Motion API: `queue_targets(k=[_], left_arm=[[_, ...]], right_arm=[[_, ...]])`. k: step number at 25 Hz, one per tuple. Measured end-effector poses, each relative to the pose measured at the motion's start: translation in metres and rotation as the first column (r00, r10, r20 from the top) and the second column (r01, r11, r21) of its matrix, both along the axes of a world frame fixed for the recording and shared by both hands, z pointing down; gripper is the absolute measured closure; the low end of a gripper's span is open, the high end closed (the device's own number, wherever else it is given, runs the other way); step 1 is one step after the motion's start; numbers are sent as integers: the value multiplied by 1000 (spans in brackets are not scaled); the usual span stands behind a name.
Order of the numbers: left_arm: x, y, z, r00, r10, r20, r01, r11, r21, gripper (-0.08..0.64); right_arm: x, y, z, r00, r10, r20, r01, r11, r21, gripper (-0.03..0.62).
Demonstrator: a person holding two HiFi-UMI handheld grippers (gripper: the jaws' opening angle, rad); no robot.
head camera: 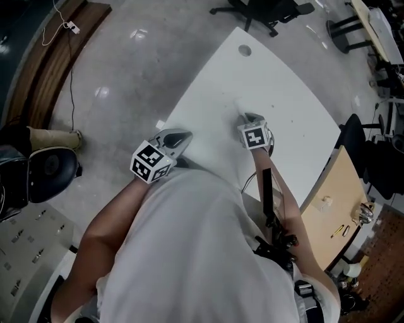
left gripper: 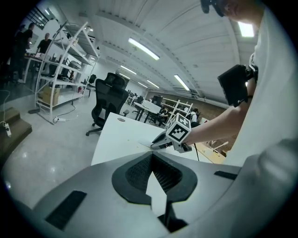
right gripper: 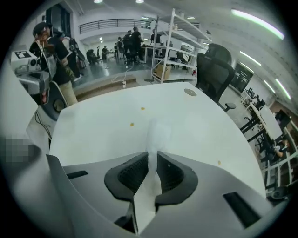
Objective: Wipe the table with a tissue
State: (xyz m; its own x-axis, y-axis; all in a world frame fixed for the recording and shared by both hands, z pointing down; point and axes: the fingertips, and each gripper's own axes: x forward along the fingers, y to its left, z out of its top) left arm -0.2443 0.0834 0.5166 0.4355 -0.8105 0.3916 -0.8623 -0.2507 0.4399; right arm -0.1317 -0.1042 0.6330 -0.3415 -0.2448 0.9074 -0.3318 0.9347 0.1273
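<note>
the left claw [head camera: 182, 136] hangs closed and empty at the near edge of the worktop [head camera: 278, 88], likely parked clear of the wiping path. the right claw [right gripper: 152, 157] points steeply down, pinching the tissue [right gripper: 157, 132], which sticks out past its tips onto the white surface, near small crumbs [right gripper: 132, 124].

Head view: from above the person's torso, facing steeply down onto the white table [head camera: 265, 88] and the floor.
Left gripper view: low behind its own jaws, facing almost level across the table toward the right gripper [left gripper: 153, 145].
Right gripper view: close above the tabletop, tilted down, facing a shelf rack [right gripper: 174, 42].
Shared: the table and a black office chair [head camera: 262, 11] show in all three views.
</note>
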Motion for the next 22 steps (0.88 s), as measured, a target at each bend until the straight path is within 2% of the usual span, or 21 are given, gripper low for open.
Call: queue_targets(k=[5, 10, 13, 17, 22], left_arm=[[-5, 5, 4, 1000, -30, -10, 30, 999, -12, 555], [0, 3, 1, 1000, -21, -7, 21, 1000, -2, 555], [-3, 6, 1, 999, -30, -10, 30, 1000, -4, 555], [-4, 11, 5, 999, -40, -12, 40, 999, -15, 555], [-7, 10, 7, 999, -49, -12, 49, 999, -15, 555]], right_arm=[[-14, 5, -4, 985, -126, -116, 133, 989, 58, 529], [-25, 11, -2, 937, -247, -246, 276, 957, 91, 529], [-29, 16, -3, 881, -337, -332, 393, 912, 118, 531], [-35, 27, -1, 796, -435, -421, 530, 837, 136, 532], [-40, 38, 0, 718, -508, -476, 634, 759, 145, 532]])
